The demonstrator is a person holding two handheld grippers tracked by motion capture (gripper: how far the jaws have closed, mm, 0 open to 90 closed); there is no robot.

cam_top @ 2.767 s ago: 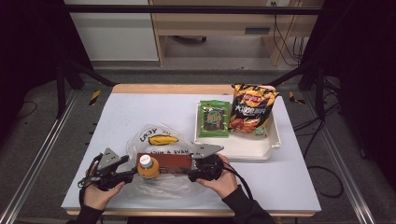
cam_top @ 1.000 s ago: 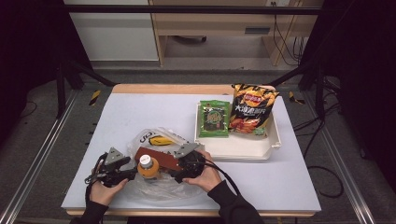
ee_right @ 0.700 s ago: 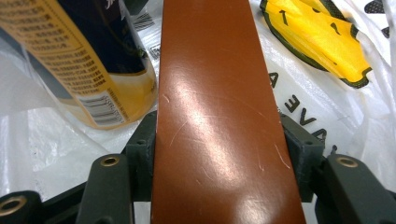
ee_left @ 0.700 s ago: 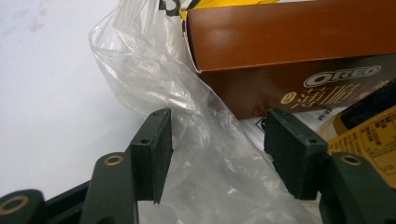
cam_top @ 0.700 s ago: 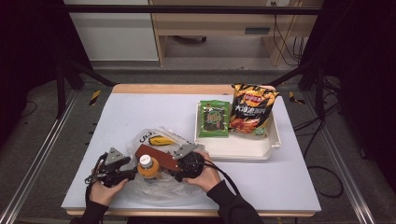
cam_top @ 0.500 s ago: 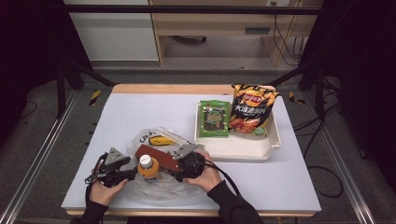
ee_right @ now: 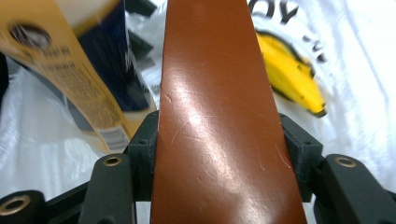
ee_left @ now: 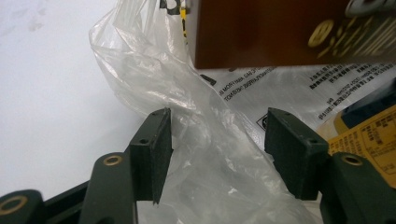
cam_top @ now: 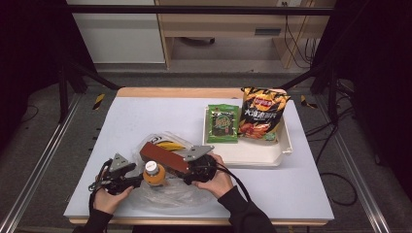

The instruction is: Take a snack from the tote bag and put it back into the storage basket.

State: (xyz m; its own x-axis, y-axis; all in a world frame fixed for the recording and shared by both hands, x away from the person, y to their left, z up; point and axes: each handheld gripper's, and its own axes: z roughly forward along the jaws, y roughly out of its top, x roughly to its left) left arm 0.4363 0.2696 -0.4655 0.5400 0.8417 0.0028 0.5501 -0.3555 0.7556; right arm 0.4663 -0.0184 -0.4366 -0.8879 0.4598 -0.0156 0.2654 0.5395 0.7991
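A: High view first: the right gripper [cam_top: 190,164] is clamped on the long brown box [cam_top: 164,157], which slants over the clear plastic bag [cam_top: 167,194] near the front of the bench [cam_top: 145,116]. Nearly three seconds ago that box lay lower and more level, close to the person's edge; by a second ago it had swung up and leftward, and since then it has barely shifted.

B: And the right gripper view agrees. Both jaws press flat against the box's sides, with the bag's yellow print [ee_right: 289,79] behind it.

A: What about the left gripper [cam_top: 127,180]?

B: Released. In the left gripper view the jaws stand wide apart, with a fold of the bag's film [ee_left: 205,140] running between them but not pinched. The orange bottle [cam_top: 154,173] stands just beside it, touching or inside the bag; I cannot tell which.

A: So the box is lifted and aimed, but the bag's mouth isn't held.

B: That's my reading. The box looks ready to be slid in, and the left gripper would likely need to close on that film first. The snack packets [cam_top: 262,116] on the white tray [cam_top: 252,153] sit well apart.
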